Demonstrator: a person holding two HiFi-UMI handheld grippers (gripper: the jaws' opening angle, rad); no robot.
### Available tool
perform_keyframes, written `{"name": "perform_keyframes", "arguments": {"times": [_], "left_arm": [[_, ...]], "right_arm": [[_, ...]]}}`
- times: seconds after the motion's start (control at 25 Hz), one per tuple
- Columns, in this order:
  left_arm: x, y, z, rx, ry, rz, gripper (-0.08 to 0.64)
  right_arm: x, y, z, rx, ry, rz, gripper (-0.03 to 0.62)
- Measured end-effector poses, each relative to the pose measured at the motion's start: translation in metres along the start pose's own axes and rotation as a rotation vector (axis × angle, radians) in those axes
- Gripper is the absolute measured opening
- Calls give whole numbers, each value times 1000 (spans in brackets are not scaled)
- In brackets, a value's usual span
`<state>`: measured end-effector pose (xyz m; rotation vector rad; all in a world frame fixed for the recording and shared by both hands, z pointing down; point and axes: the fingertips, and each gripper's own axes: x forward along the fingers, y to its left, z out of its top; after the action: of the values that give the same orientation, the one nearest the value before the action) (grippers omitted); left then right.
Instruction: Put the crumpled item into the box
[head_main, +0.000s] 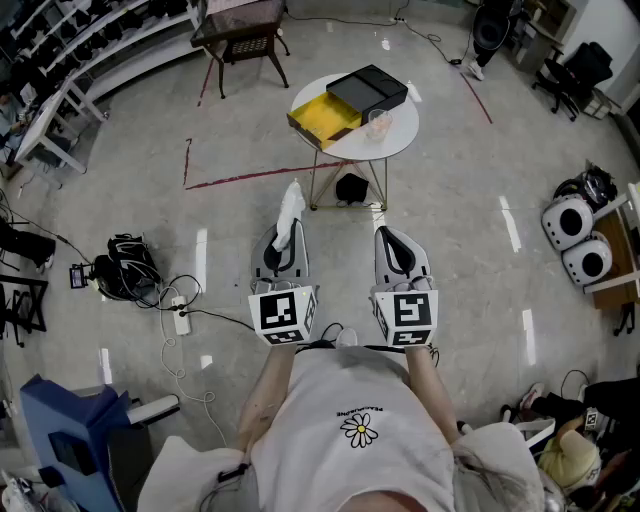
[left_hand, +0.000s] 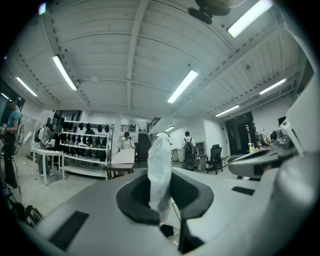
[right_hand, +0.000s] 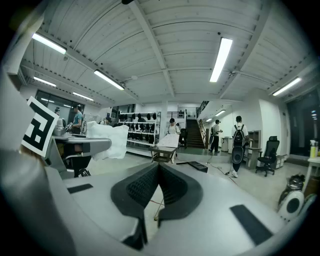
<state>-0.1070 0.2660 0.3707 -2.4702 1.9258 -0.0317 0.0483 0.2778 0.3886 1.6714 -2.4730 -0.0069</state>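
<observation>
My left gripper (head_main: 284, 243) is shut on a white crumpled item (head_main: 290, 212) that sticks up past its jaws. In the left gripper view the crumpled item (left_hand: 160, 172) stands pinched between the dark pads (left_hand: 137, 200). My right gripper (head_main: 393, 243) is shut with nothing in it, and its jaws meet in the right gripper view (right_hand: 158, 175). That view also shows the crumpled item (right_hand: 107, 140) off to the left. Ahead, a round white table (head_main: 400, 142) carries an open yellow box (head_main: 322, 118) with a black lid (head_main: 368, 88) beside it. Both grippers are held well short of the table.
A clear cup (head_main: 378, 122) stands on the table next to the box. A black bag (head_main: 351, 188) lies under the table. A dark chair (head_main: 243, 35) is behind it. A black bag (head_main: 128, 265), cables and a power strip (head_main: 182, 318) lie on the floor to the left.
</observation>
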Motion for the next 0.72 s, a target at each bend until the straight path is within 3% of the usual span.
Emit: {"name": "perform_keyframes", "arguments": {"times": [0.36, 0.72], "left_arm": [[4, 0, -1, -7, 11, -3, 41], [1, 12, -20, -31, 57, 20, 41]], "right_arm": [[7, 4, -10, -5, 37, 33, 3], [11, 13, -31, 105, 56, 64, 3]]}}
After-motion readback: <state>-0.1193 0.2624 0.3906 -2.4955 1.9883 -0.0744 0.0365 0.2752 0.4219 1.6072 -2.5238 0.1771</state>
